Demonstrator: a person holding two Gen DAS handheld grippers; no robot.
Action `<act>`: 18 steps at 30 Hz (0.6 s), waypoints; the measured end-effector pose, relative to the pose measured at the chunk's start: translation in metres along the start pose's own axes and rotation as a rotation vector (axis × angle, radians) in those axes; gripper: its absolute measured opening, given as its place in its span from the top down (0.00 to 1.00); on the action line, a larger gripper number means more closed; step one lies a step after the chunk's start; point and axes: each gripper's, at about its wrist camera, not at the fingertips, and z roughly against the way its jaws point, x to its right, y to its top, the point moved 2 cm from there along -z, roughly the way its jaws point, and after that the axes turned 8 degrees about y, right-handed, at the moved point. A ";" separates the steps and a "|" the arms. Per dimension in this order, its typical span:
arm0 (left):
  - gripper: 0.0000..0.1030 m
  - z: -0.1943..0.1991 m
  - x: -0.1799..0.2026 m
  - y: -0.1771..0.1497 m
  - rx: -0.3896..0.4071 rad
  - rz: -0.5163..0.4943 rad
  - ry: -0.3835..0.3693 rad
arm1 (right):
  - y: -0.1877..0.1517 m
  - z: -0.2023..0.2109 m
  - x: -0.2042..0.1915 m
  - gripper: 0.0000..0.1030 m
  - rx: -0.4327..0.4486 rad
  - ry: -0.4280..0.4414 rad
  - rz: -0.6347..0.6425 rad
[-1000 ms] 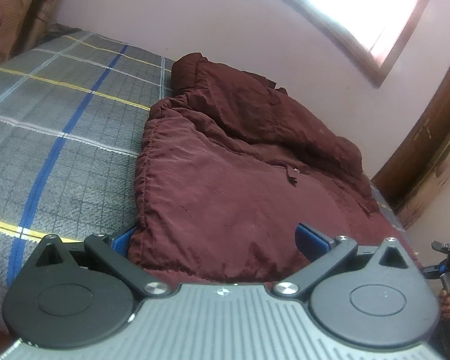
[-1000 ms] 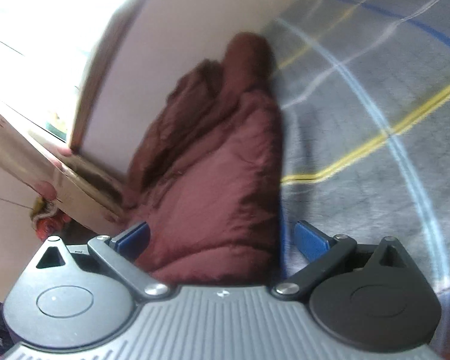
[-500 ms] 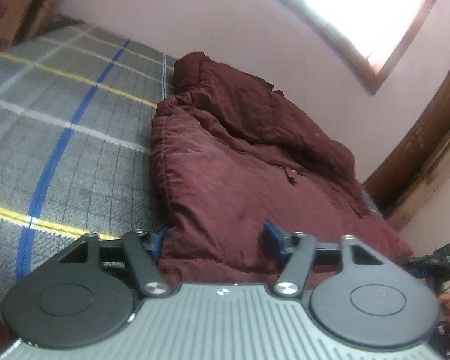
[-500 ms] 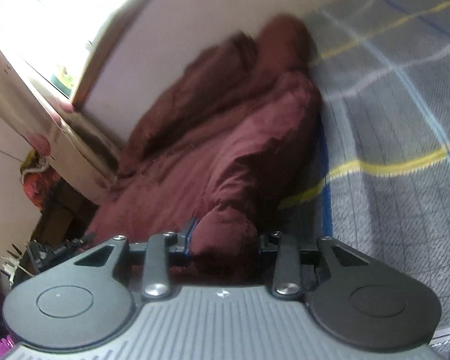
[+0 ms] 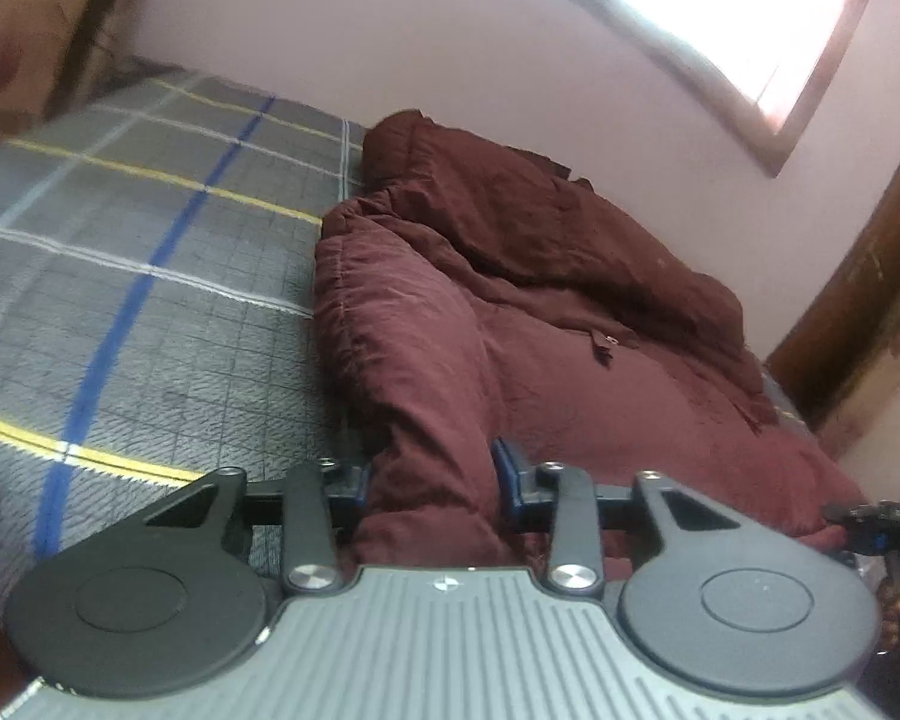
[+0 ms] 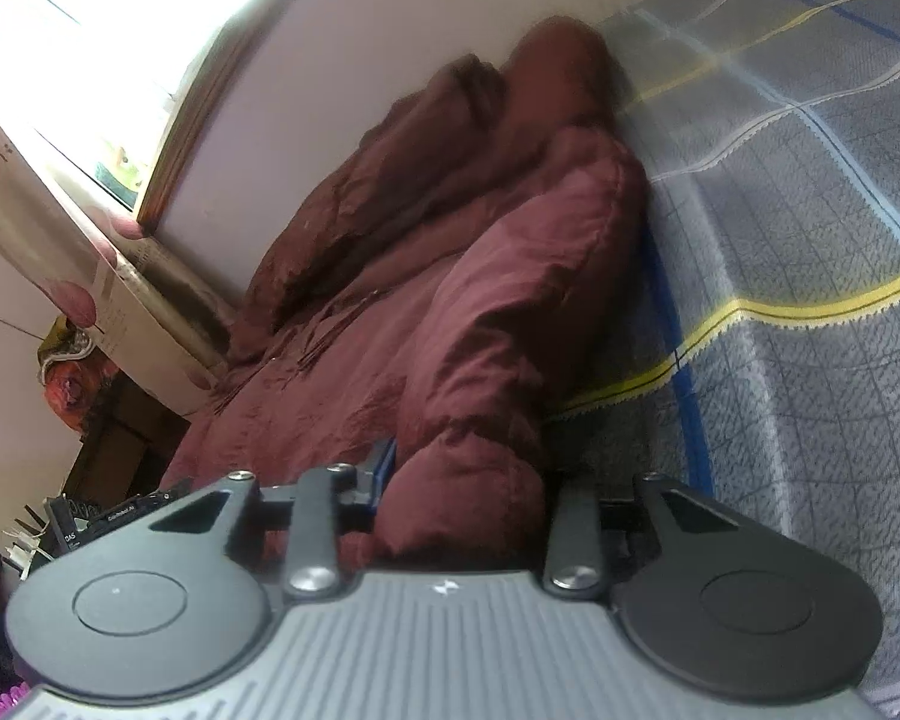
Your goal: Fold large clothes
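Plaid bedspread (image 5: 120,312), one maroon jacket (image 5: 570,348), two grippers, left (image 5: 432,474) and right (image 6: 468,480), jaws clamping its hem.

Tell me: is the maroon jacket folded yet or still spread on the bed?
Partly folded: the maroon jacket lies mostly spread, its near edge bunched and lifted off the bedspread between the left gripper and right gripper.
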 end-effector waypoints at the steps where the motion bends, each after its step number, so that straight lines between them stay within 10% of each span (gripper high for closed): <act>1: 0.70 0.003 0.003 -0.001 0.011 -0.003 0.007 | -0.001 0.002 0.000 0.70 0.009 0.008 -0.005; 18: 0.76 0.095 0.030 -0.057 0.034 0.121 -0.082 | -0.044 0.058 -0.039 0.71 0.125 0.168 -0.076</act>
